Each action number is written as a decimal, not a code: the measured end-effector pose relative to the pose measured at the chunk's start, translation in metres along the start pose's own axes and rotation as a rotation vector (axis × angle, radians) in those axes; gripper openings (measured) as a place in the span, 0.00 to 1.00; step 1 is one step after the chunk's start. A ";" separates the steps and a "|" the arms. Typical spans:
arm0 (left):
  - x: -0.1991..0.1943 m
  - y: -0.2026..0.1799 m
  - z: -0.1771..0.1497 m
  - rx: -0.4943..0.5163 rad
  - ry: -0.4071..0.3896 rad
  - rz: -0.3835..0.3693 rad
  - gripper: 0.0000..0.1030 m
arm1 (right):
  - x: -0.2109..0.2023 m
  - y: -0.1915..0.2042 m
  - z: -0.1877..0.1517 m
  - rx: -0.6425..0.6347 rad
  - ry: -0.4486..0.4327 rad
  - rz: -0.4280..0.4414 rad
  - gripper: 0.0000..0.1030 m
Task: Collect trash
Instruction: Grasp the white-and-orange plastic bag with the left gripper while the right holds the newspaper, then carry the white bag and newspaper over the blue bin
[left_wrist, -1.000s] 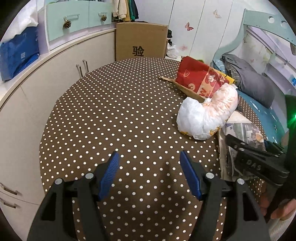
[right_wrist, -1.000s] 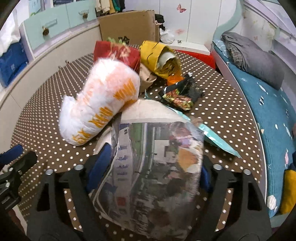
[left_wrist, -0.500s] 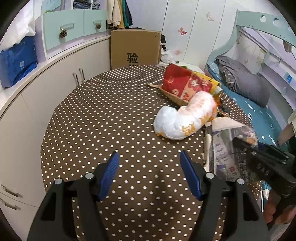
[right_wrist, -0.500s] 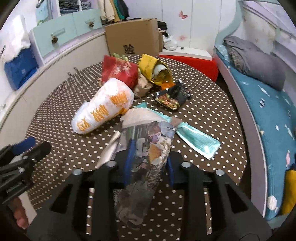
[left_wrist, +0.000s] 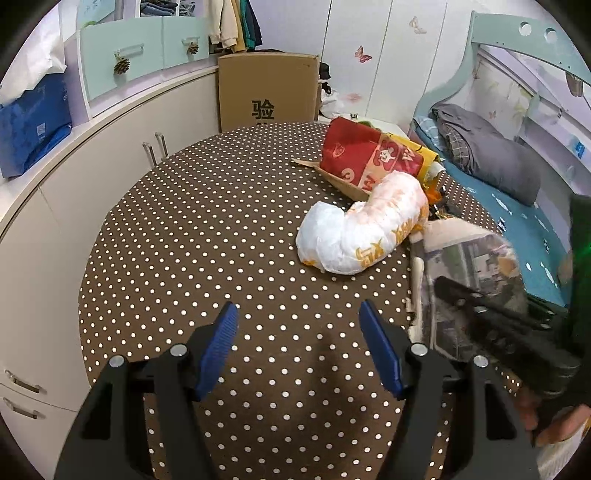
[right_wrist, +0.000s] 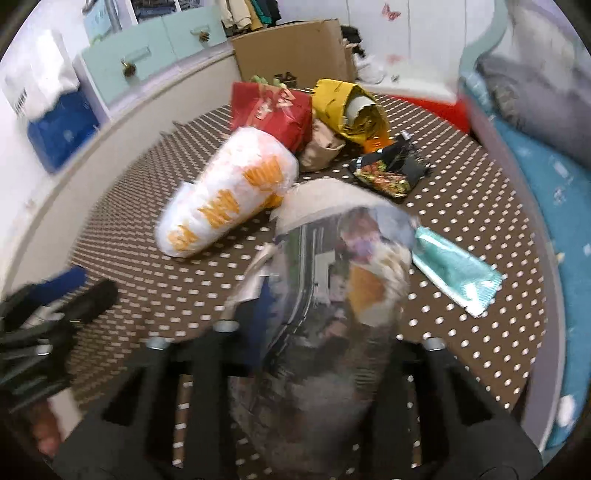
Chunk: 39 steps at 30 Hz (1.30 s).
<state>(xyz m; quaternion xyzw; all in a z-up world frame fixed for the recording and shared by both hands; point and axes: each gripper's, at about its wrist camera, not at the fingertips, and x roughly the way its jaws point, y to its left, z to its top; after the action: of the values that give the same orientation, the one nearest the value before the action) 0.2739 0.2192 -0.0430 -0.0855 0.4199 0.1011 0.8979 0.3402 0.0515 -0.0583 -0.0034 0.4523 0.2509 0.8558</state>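
Right hand-held gripper (right_wrist: 325, 332), clamped on the newspaper (right_wrist: 332, 295) since half a second ago, now lifts it off the desk (left_wrist: 221, 221); left hand-held gripper (left_wrist: 299, 347) stays wide, empty.

A round table (left_wrist: 192, 236) with a brown, white-dotted cloth stands beside curved cream cabinets (left_wrist: 110, 155), with a cardboard box (left_wrist: 267, 90) behind it, a blue bag (left_wrist: 31, 125) on the cabinet top, and a bed (left_wrist: 517, 214) carrying a grey bundle (left_wrist: 491, 155).
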 end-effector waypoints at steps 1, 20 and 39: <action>-0.001 0.000 0.001 0.000 -0.001 0.001 0.65 | -0.003 0.000 0.000 0.006 -0.007 -0.010 0.15; 0.017 -0.037 0.041 0.094 -0.049 -0.090 0.88 | -0.092 -0.057 0.007 0.064 -0.208 -0.202 0.08; 0.071 -0.063 0.048 0.198 0.045 -0.067 0.56 | -0.076 -0.108 -0.010 0.153 -0.132 -0.272 0.08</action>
<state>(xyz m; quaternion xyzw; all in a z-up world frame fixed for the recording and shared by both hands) 0.3699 0.1782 -0.0633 -0.0128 0.4448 0.0271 0.8951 0.3442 -0.0780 -0.0291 0.0171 0.4085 0.0972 0.9074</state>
